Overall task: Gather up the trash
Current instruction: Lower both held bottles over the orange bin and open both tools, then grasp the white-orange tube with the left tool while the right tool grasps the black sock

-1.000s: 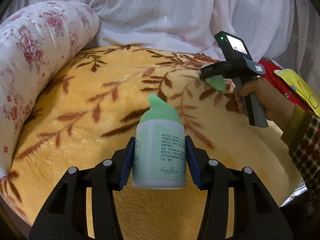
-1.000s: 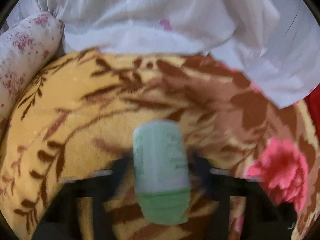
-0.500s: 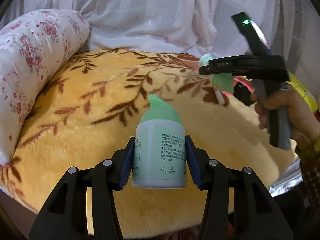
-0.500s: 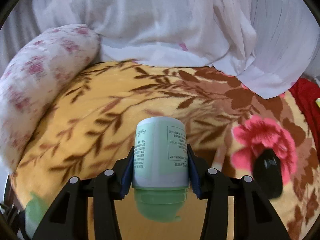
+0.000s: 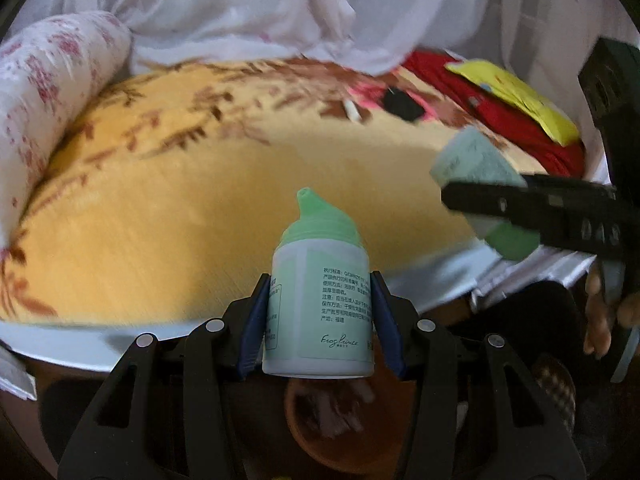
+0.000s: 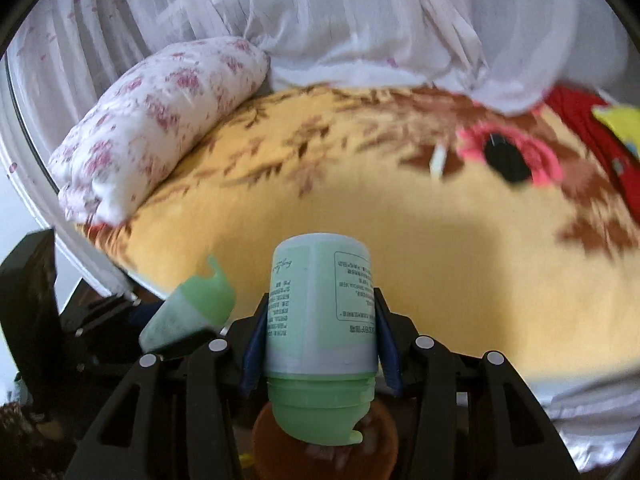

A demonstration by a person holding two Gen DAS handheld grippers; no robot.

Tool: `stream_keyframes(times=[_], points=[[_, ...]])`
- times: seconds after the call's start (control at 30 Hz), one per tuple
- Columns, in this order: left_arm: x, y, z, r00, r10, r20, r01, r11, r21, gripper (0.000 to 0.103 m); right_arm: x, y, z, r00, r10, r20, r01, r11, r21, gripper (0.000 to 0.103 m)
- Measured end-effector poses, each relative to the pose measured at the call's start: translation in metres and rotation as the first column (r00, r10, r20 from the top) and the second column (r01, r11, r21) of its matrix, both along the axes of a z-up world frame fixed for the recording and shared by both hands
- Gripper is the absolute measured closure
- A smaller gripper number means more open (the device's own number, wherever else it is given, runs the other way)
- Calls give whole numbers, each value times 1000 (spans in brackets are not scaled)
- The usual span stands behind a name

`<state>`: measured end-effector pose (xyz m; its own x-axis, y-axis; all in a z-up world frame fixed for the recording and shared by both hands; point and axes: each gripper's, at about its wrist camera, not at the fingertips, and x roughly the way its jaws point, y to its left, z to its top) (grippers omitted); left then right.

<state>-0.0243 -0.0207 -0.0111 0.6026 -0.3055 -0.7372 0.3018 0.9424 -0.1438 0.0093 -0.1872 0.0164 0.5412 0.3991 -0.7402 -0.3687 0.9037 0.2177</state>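
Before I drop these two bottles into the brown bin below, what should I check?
1. Left gripper clamped on upright bottle: ok.
2. Right gripper clamped on upside-down bottle: ok.
3. Brown bin under both grippers: ok.
4. Room left inside the bin: cannot tell.
5. Bottle caps closed: cannot tell.
6. Blanket cleared of trash: not ok, white stick and black object remain.

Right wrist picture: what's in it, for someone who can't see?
The right gripper holds a green bottle cap down, above a yellow blanket. A flowery pillow lies at the left, and a brown bin waits below.
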Motion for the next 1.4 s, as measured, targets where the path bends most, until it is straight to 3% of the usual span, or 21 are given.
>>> stream_keyframes(times=[0.2,0.4,0.43,0.47,0.5,0.53,0.73,1.13,1.4], points=[[-22,-14,-24,994,-55,-91,55,998,-4,56,-44,-9,-38,993,-13,-116,14,1000,1,56],[-34,-17,-29,990,-69,-120,71,997,13,55,-67,-18,-62,982,-18,-190,19,1000,3,55],[-35,-17,-29,990,-71,-122,73,997,14,54,-69,-18,-65,979,-12,-206,12,1000,-1,52],[-37,-17,-28,990,-71,-121,73,997,19,52,-71,-19,-67,977,-9,-214,8,1000,-4,38],[-38,-17,-26,991,-65,-116,68,997,23,44,-72,-20,-66,977,-11,-214,10,1000,-7,29],[-39,-17,-24,993,-57,-106,60,998,27,33,-73,-22,-65,978,-21,-207,18,1000,-16,19],[-41,-10,-5,1000,-10,-19,11,999,45,20,-73,-44,-42,989,-99,-107,96,995,-36,16],[-27,-3,-6,1000,15,-20,-14,998,55,20,-52,-56,-28,991,-121,-61,121,993,-10,14],[-1,-19,5,1000,-1,12,0,999,37,20,12,-71,-12,984,-174,26,175,984,-26,11]])
